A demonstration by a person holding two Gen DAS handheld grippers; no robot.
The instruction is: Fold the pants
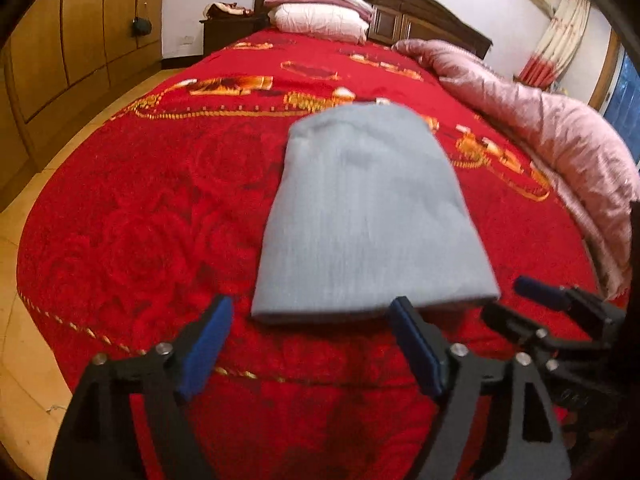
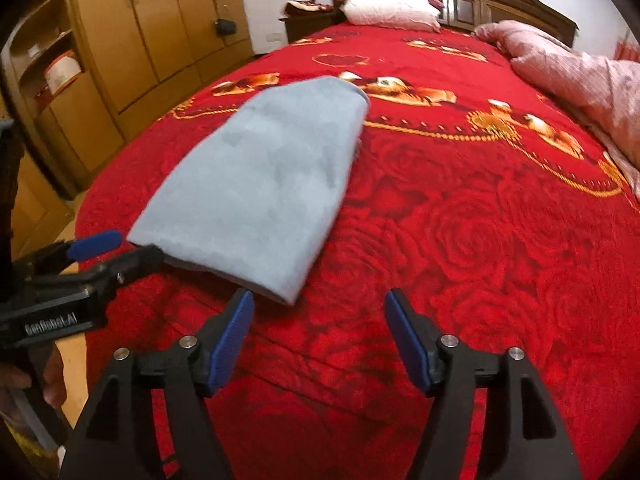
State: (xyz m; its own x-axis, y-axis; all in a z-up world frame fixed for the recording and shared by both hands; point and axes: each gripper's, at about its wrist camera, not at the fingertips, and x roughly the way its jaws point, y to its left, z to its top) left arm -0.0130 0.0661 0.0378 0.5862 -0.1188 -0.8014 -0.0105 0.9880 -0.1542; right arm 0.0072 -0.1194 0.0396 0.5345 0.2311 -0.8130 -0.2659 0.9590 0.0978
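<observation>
The light blue-grey pants (image 1: 368, 208) lie folded into a compact flat stack on the red bed cover, also seen in the right wrist view as the pants (image 2: 256, 184). My left gripper (image 1: 312, 316) is open just short of the stack's near edge, nothing between its blue pads. My right gripper (image 2: 318, 308) is open too, just off the stack's near right corner, holding nothing. The right gripper (image 1: 532, 300) shows at the right of the left wrist view. The left gripper (image 2: 116, 248) shows at the left of the right wrist view, at the stack's near left corner.
A red rose-patterned bed cover (image 2: 480, 240) spans the bed. A pink quilt (image 1: 560, 152) is bunched along the right side. Pillows (image 1: 320, 12) sit by the dark headboard. Wooden wardrobes (image 2: 140, 40) stand to the left beyond a strip of floor.
</observation>
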